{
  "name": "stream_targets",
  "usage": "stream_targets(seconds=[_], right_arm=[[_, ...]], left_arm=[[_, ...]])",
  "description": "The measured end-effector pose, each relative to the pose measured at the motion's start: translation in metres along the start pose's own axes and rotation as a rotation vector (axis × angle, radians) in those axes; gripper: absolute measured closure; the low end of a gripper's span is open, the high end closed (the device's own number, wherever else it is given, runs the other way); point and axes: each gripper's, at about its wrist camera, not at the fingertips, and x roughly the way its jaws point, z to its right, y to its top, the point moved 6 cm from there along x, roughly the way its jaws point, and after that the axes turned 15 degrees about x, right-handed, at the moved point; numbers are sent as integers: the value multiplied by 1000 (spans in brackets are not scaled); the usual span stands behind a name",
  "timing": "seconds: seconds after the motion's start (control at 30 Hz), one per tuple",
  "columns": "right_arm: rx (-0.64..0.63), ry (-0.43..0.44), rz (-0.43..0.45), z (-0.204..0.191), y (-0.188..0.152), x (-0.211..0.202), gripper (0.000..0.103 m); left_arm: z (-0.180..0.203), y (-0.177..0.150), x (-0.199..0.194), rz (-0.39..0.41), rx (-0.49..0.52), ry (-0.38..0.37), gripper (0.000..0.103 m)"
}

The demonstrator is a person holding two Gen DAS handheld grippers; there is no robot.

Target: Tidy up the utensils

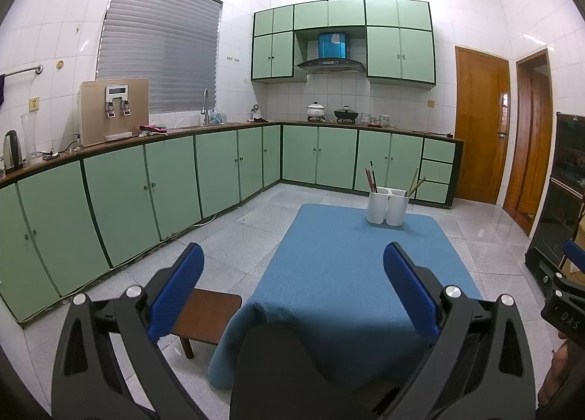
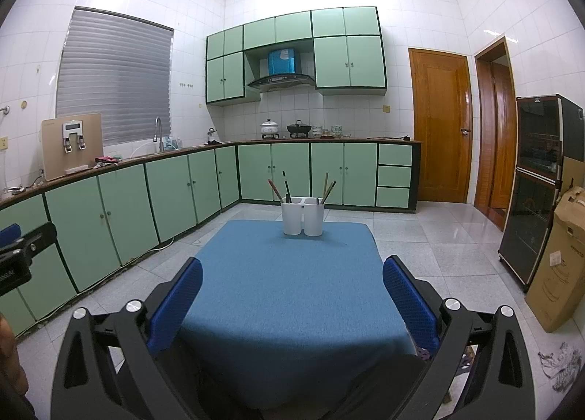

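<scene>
Left gripper [image 1: 292, 255], right gripper [image 2: 292, 266]: fingers spread wide, empty. White holder [image 2: 302, 216] at 12 o'clock on blue cloth [image 2: 289, 292], chopsticks [image 2: 327, 187] upright inside.

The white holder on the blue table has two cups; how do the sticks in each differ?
In the white holder, the left cup's sticks look dark and reddish, leaning left or near upright; the right cup's sticks look paler, tan-green, leaning right. Both bunches are thin, chopstick-like and poke above the rim. Exact counts are too small to tell.

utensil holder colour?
White, a two-compartment utensil holder on the blue tablecloth. Clearest in the right wrist view.
</scene>
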Motion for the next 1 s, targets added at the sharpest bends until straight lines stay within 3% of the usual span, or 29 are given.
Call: stream_targets(seconds=[1.0], right_arm=[[-1, -2, 6, -1, 5, -1, 6]], left_arm=[[1, 2, 1, 5, -1, 1, 7]])
